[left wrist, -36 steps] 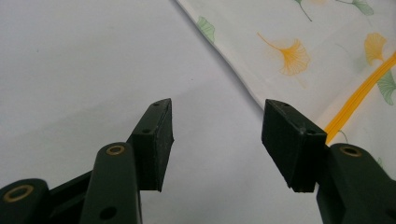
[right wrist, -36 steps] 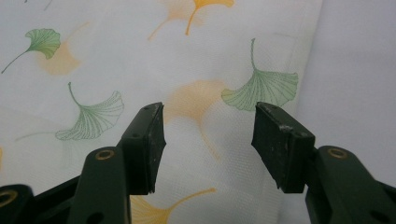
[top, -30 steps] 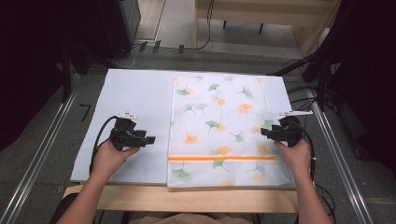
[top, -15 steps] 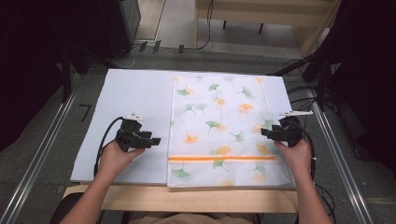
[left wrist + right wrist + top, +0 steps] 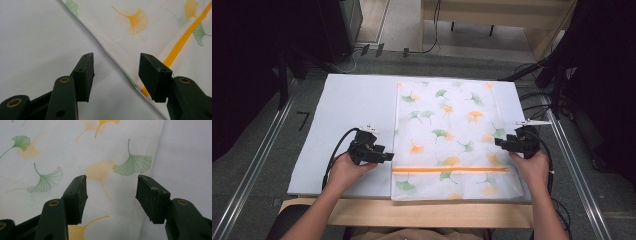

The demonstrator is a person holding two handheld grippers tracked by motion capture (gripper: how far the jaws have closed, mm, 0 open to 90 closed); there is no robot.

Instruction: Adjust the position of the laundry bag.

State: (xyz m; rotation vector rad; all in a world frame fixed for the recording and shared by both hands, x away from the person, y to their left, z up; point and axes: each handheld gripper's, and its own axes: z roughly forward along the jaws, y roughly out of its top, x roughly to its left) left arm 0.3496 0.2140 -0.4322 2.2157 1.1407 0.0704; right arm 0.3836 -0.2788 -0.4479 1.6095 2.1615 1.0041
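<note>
The fingers (image 5: 85,75) of the left gripper (image 5: 382,156) are spread with nothing between them, and in the high view this gripper has moved toward the left edge of the cloth (image 5: 447,135) compared with a second ago, while the right gripper (image 5: 504,144) has kept its place at the right edge. The cloth, white with ginkgo leaves and an orange zipper (image 5: 449,170), lies flat on the right half of the pale worktop (image 5: 347,110). In the left gripper view the left edge of the cloth runs diagonally between the two fingers, one over the bare worktop and one over the cloth close to the zipper (image 5: 185,37), but they do not pinch it yet. In the right gripper view the fingers (image 5: 76,198) are also spread, both above the cloth near its right edge, and they hold nothing. I judge that the left gripper is now lined up to grasp its edge, so both sides can soon be taken together.
</note>
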